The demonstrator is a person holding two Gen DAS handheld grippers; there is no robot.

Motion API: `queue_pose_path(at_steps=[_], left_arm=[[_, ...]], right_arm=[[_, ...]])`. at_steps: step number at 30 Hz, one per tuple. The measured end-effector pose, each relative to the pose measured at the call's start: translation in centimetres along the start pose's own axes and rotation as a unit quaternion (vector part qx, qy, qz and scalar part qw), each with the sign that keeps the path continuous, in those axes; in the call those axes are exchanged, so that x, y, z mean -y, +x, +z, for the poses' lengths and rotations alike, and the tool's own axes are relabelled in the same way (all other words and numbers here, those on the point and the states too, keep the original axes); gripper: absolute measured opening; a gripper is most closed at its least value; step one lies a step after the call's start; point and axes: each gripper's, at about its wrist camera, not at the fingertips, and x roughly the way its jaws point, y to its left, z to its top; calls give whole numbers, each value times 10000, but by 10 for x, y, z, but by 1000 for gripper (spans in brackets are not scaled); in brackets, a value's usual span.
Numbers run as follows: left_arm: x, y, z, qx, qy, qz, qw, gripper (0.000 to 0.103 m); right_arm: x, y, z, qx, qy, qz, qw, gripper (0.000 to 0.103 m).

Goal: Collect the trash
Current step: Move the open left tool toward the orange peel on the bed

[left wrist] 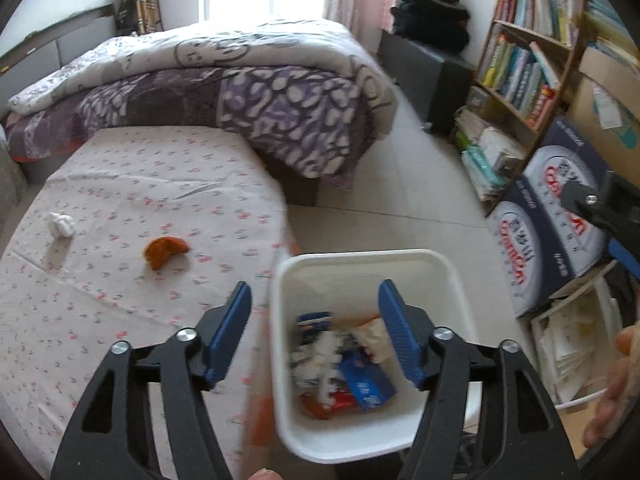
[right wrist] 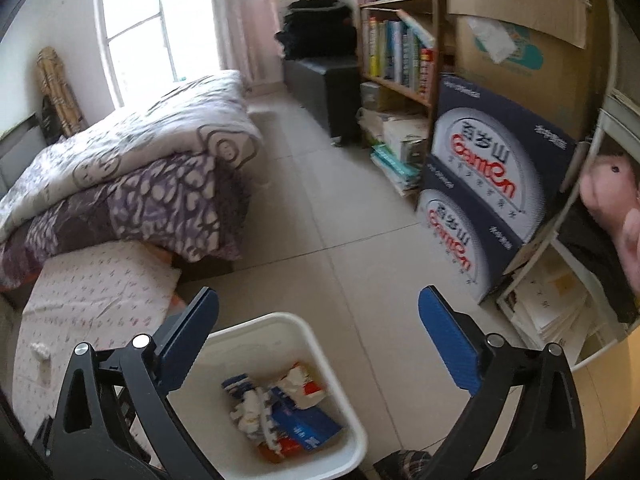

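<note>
White plastic bin (left wrist: 460, 280) on the tiled floor (left wrist: 400, 184), just beside the bed edge, at 6 o'clock in the left wrist view; same bin (right wrist: 312, 332) at 6 o'clock in the right wrist view. Inside: blue carton (left wrist: 368, 384) (right wrist: 308, 424), crumpled white tissue (left wrist: 324, 360) (right wrist: 248, 412), a white-and-orange wrapper (right wrist: 304, 384), something red and orange at the bottom (left wrist: 328, 404). Exact count and kind of items not readable; contents blurred.

Left gripper (left wrist: 316, 328): jaws apart, partly spread, nothing between the pads. Right-hand pad over the bin opening, left-hand pad over the sheet. No earlier frame to compare.

Right gripper (right wrist: 320, 336): jaws spread wide, nothing gripped. Bin rim seen between and below the fingers; contact with it not apparent.

Remaining trash on the flowered sheet (left wrist: 120, 280): orange peel-like scrap (left wrist: 166, 251) at 9 o'clock, crumpled white paper ball (left wrist: 61, 223) farther out at 9 o'clock, well apart from the bin. Paper ball also visible at 8 o'clock in the right wrist view (right wrist: 40, 350), small and blurred.

Folded purple-and-white quilt (left wrist: 240, 92) at 11 o'clock. Bookshelf (left wrist: 524, 60) at 2 o'clock. Two dark blue printed cartons (left wrist: 552, 232) stacked at 3 o'clock. Brown cardboard box (right wrist: 516, 52) above them, contents hidden.

Cut off: fingers of a hand (left wrist: 616, 392) at the right frame edge, 4 o'clock; part of the other tool (left wrist: 600, 208) at 3 o'clock. Pink soft object (right wrist: 612, 196) at 3 o'clock, partly out of frame, kind uncertain.
</note>
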Motion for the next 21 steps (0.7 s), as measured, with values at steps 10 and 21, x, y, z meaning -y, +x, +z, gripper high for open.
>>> queue_pose_path(at_steps=[10, 21], left_arm=[[-80, 47, 7, -361, 308, 779, 9958, 69], [-136, 117, 25, -998, 659, 789, 9897, 69]], right_arm=[[-53, 2, -7, -182, -472, 305, 9983, 96], [-87, 1, -5, -206, -619, 592, 9961, 96]])
